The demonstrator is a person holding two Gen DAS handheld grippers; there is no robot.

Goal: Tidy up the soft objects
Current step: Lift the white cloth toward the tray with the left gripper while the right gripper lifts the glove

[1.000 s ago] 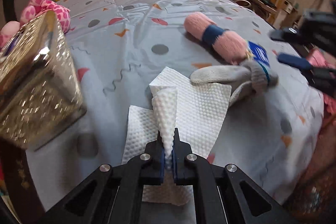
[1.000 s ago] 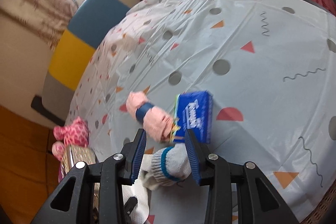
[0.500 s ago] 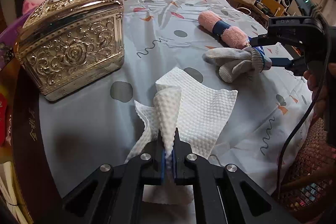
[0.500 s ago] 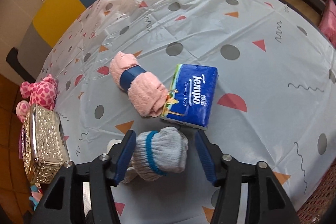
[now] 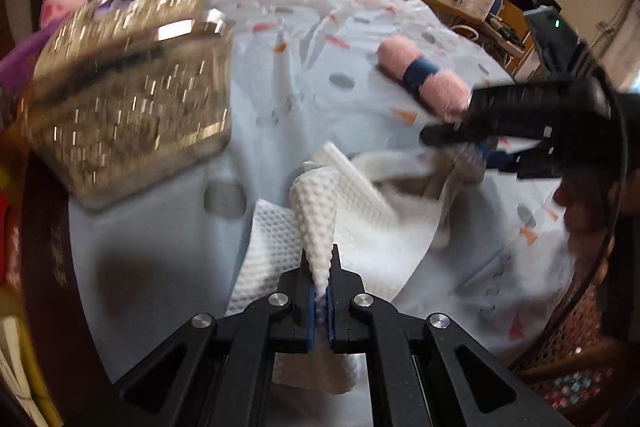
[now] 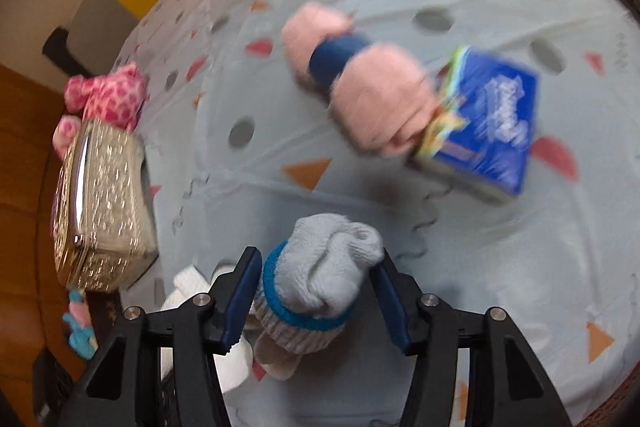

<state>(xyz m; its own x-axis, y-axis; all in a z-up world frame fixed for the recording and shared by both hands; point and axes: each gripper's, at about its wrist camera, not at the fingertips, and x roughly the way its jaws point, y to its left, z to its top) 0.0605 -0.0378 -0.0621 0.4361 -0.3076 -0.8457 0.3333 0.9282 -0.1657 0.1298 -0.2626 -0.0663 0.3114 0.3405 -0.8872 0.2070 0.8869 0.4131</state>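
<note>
My left gripper (image 5: 319, 297) is shut on a fold of the white dimpled paper towel (image 5: 320, 227), which trails onto the tablecloth. My right gripper (image 6: 316, 287) is open, its jaws on either side of the cuff of a grey knit glove with a blue band (image 6: 320, 275); its blue pads (image 6: 244, 291) stand at the glove's sides. In the left wrist view the right gripper (image 5: 480, 147) hovers over the blurred glove (image 5: 464, 167). A pink rolled towel with a navy band (image 6: 360, 87) lies beyond, also in the left wrist view (image 5: 424, 79).
A gold ornate tissue box (image 5: 124, 99) stands at the left, also in the right wrist view (image 6: 100, 203). A pink plush toy (image 6: 108, 99) sits behind it. A blue tissue pack (image 6: 488, 123) lies beside the pink towel. The tablecloth (image 6: 520, 267) is pale blue, patterned.
My right gripper has come down closer around the glove's cuff. My left gripper still holds the paper towel and has shifted; both views are motion-blurred.
</note>
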